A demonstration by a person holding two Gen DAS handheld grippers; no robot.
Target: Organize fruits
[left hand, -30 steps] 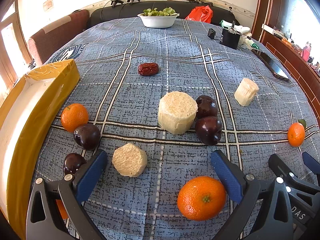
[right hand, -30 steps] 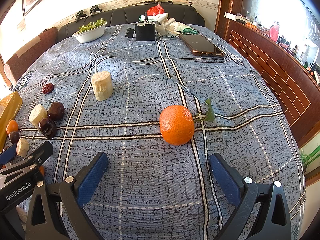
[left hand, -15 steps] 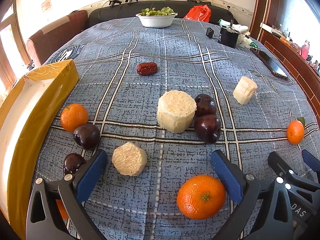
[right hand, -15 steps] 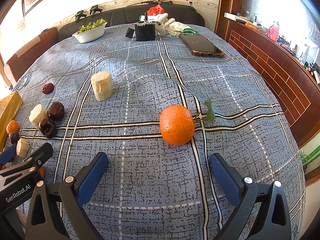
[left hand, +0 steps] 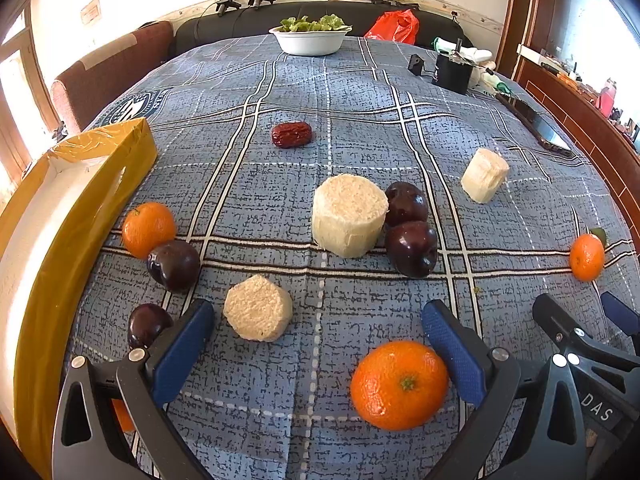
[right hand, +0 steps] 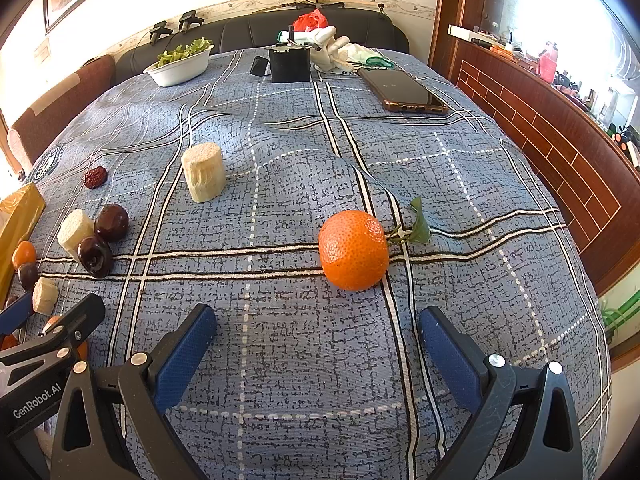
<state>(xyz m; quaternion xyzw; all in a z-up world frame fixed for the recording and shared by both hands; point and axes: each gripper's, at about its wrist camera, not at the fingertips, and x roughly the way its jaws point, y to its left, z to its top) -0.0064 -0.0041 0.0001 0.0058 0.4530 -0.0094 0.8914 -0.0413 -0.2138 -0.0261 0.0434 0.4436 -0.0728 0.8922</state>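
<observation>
My left gripper (left hand: pixel 316 320) is open and empty, low over the blue checked cloth. A tangerine (left hand: pixel 399 385) lies just inside its right finger. A small pale sugarcane piece (left hand: pixel 258 307) lies near its left finger. Ahead are a large sugarcane piece (left hand: pixel 349 214), two dark plums (left hand: pixel 411 248), a third sugarcane piece (left hand: pixel 485 175), a red date (left hand: pixel 291 134), and at left a tangerine (left hand: pixel 148 229) with dark plums (left hand: pixel 173 265). My right gripper (right hand: pixel 318 322) is open and empty. A leafy tangerine (right hand: pixel 354 255) lies just ahead of it.
A yellow open box (left hand: pixel 60 216) stands along the left edge. A white bowl of greens (left hand: pixel 310 36), a black box (right hand: pixel 290 64) and a phone (right hand: pixel 402 91) sit at the far end. The table edge drops off at the right by a wooden wall.
The left gripper has drifted slightly, so the fruits sit a touch lower-left in its view. The right gripper has not moved.
</observation>
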